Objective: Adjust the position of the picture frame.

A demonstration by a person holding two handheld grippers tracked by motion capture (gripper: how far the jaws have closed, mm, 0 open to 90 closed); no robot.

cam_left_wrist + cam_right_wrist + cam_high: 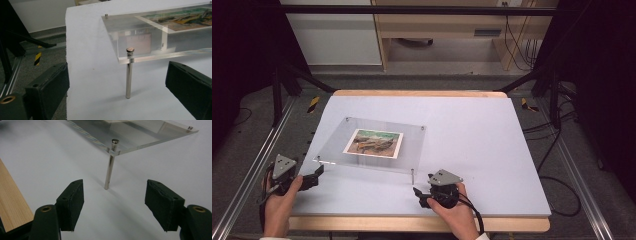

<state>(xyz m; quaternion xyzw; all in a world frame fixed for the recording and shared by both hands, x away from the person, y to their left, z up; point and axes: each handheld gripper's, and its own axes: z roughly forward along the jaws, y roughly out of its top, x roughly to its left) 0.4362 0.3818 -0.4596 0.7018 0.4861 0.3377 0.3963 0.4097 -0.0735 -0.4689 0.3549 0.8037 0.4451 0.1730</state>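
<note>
A clear acrylic frame (412,145) stands on thin metal legs at the middle of the white table, with a printed picture (374,142) inside it. My left gripper (314,176) sits at the frame's near left corner, jaws open, facing the metal leg (129,75) under the clear plate (145,25). My right gripper (418,195) is open too, just in front of the near right leg (110,166), which stands between and beyond its jaws. Neither gripper touches the frame (140,135).
The white table top (482,150) has a wooden rim (412,224) along its near edge. Aluminium rails (242,185) run along both sides, with cables on the floor at right (562,185). A wooden cabinet (447,25) stands beyond the table.
</note>
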